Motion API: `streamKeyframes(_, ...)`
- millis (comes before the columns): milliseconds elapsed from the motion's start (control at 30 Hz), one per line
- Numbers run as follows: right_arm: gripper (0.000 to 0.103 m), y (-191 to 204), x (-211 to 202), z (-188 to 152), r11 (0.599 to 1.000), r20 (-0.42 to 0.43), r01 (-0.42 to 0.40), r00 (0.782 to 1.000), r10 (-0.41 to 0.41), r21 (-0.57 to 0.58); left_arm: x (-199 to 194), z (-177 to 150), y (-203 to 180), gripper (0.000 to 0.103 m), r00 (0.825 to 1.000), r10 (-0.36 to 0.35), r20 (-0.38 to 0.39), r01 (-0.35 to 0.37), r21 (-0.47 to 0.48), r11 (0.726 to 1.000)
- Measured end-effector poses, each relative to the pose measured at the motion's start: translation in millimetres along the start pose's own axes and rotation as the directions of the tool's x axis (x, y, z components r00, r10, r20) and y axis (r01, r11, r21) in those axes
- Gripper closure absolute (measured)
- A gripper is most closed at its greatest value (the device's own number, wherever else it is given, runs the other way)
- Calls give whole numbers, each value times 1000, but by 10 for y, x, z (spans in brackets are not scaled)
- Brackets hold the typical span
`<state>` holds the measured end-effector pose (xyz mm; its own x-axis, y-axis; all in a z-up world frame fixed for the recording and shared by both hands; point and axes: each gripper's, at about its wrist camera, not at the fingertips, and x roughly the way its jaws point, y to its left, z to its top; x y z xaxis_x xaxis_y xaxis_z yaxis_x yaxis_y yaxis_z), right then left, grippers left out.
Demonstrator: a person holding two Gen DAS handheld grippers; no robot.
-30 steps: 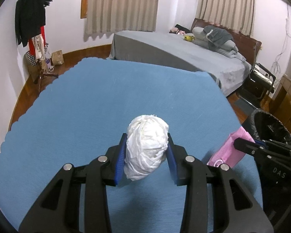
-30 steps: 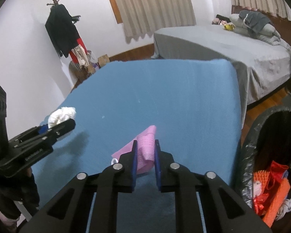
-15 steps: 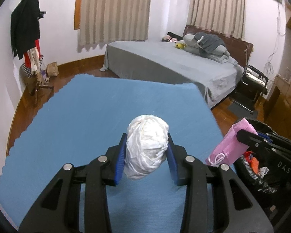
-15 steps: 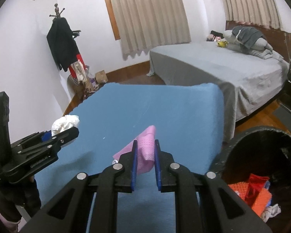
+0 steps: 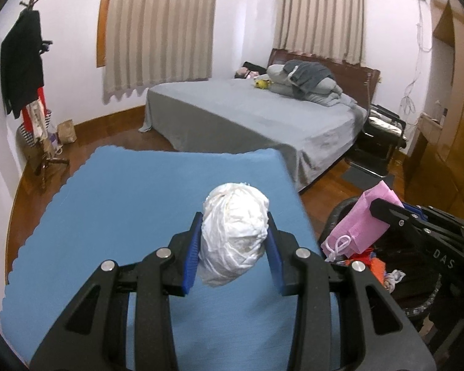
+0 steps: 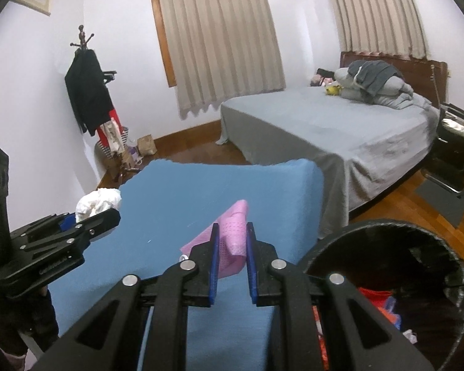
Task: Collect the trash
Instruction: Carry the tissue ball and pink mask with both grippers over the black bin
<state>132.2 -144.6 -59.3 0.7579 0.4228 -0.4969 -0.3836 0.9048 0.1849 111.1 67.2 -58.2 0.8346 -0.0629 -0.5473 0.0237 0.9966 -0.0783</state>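
Crinkled white wad (image 5: 233, 241) pinched in left claw (image 5: 233, 247); right claw (image 6: 232, 256) pinches pink mesh bag (image 6: 232, 241).

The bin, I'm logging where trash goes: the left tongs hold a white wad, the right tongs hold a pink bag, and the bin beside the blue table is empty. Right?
Not quite. The bin is not empty: the right wrist view shows red and orange trash already inside. The rest holds: the left tongs grip the white wad, the right tongs grip the pink bag, beside the blue table.
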Motion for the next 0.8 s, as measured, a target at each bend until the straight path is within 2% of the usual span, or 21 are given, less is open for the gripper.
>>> streamKeyframes(367,88,-365,-376,68,996,66,78,995,-80,31,-61,93,-515,66,996,-88,22,87,63,994)
streamKeyframes(800,88,-829,-697,46,979,93,183,977,-191,86,14,73,-1157,66,979,-205,14,202,125,971)
